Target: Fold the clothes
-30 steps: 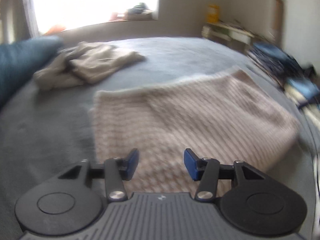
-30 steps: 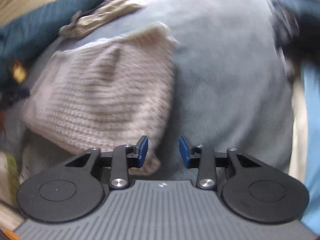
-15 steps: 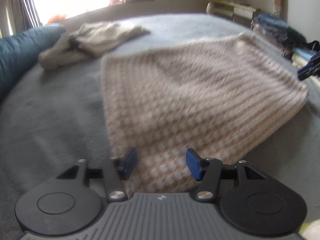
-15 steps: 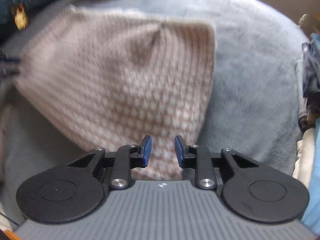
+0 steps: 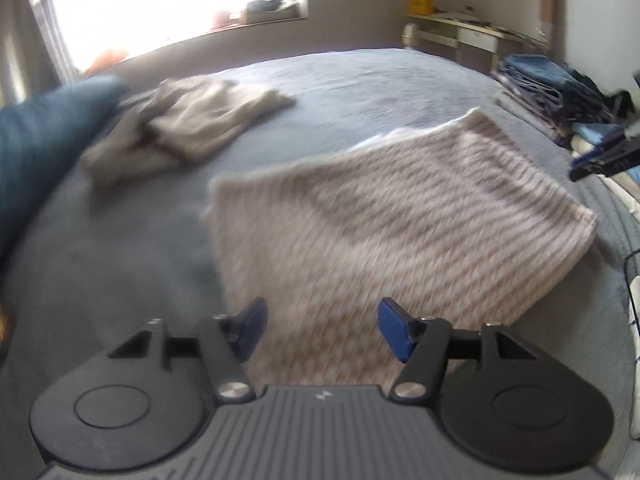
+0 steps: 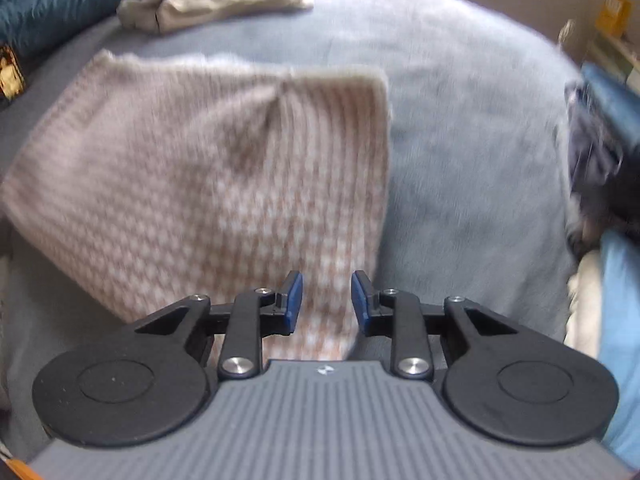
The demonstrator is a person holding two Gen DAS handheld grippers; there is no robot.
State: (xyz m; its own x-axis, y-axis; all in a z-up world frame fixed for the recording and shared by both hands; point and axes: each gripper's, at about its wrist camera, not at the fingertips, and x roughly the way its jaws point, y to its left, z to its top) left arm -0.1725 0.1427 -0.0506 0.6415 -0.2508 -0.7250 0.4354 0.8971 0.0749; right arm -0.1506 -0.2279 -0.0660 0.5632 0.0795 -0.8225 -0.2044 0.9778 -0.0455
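A folded pink-and-white knit sweater [image 5: 400,232] lies flat on the grey bed [image 5: 360,92]. My left gripper [image 5: 320,320] hovers over its near edge. Its jaws are opening, with nothing between the blue pads. In the right wrist view the same sweater [image 6: 208,184] spreads out to the left. My right gripper [image 6: 327,296] hangs over its near right corner, with a narrow gap between the pads and no cloth in it. The right gripper's tip [image 5: 600,156] also shows at the right edge of the left wrist view.
A crumpled beige garment [image 5: 188,128] lies at the far left of the bed beside a teal pillow [image 5: 40,140]. Stacked folded clothes [image 5: 552,88] sit along the bed's right side, with a desk [image 5: 460,32] and a window behind. Bare blanket [image 6: 460,120] lies right of the sweater.
The left gripper dipped toward the sweater, then pulled back, and its jaws widened. The right gripper swung from over bare blanket to over the sweater's near right corner, its gap slightly narrower.
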